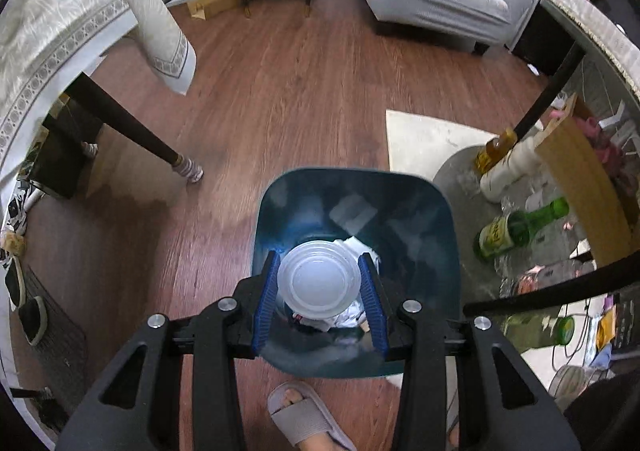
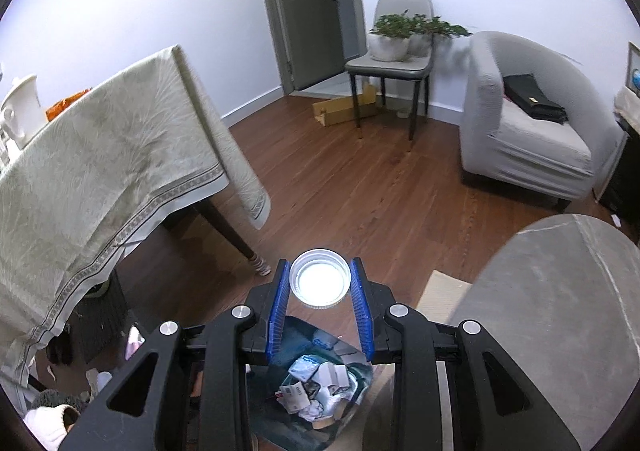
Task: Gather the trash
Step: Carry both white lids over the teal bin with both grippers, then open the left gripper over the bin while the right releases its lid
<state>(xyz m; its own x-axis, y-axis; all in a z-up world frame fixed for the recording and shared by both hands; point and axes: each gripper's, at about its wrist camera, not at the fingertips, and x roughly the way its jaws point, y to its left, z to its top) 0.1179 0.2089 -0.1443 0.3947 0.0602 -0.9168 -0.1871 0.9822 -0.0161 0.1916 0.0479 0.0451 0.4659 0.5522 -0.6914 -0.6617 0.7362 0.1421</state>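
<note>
Holding a clear plastic cup (image 1: 319,278) between its blue pads, left gripper (image 1: 320,293) pointed steeply down into the dark blue trash bin (image 1: 420,211); pads touching the cup's sides, cup seen bottom-on, straight above crumpled paper (image 1: 352,317) lying in the bin. Bin standing on the wooden floor (image 1: 300,91), just beside a round grey table (image 1: 456,167). On that table: a green glass bottle (image 1: 516,229) lying on its side, an amber bottle (image 1: 496,151) and a white bottle (image 1: 508,171) next to it. Slippered foot (image 1: 304,417) close to the bin's near rim.

Clamped on a second clear cup (image 2: 320,278), right gripper (image 2: 321,289) squeezed tight, cup's mouth turned toward the camera. Same bin (image 2: 296,335) partly visible beneath this gripper, filled with paper scraps (image 2: 316,383). Cloth-covered table (image 2: 100,171) at left, grey armchair (image 2: 524,131) at right, potted plants (image 2: 392,39) on a chair (image 2: 390,65) near the door.
</note>
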